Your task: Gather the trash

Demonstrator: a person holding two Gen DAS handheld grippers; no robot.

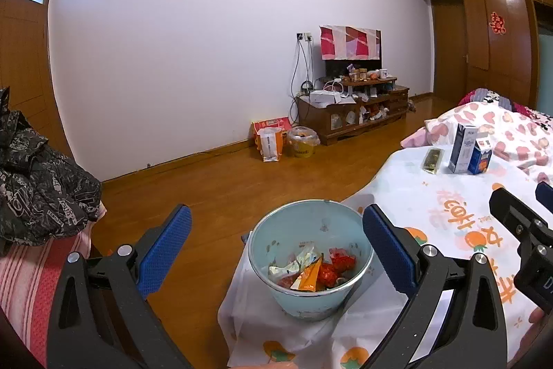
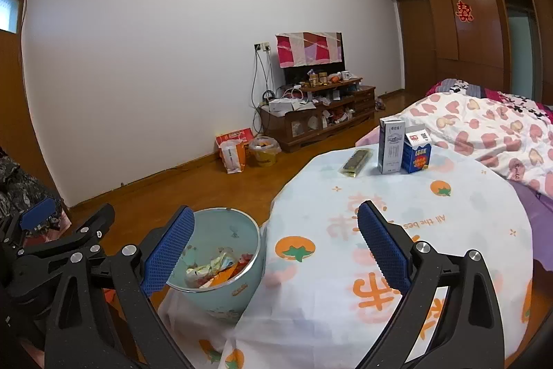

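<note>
Jaws of the left gripper (image 1: 276, 244) stand spread and empty above the pale blue bin (image 1: 309, 260), which holds crumpled wrappers (image 1: 311, 268) at the tabletop's (image 2: 397, 230) near left edge. Right gripper (image 2: 273, 248) jaws are spread too, empty. Far on the tabletop lie a dark packet (image 2: 356, 162), a tall carton (image 2: 390, 146) and a blue carton (image 2: 417, 154).

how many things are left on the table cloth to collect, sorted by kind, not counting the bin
Cartons: 2, a tall white and blue carton and a short blue carton, standing side by side.
Flat wrappers: 1, a dark snack packet lying flat beside the tall carton.
Total: 3

The light blue bin already holds crumpled wrappers.
</note>
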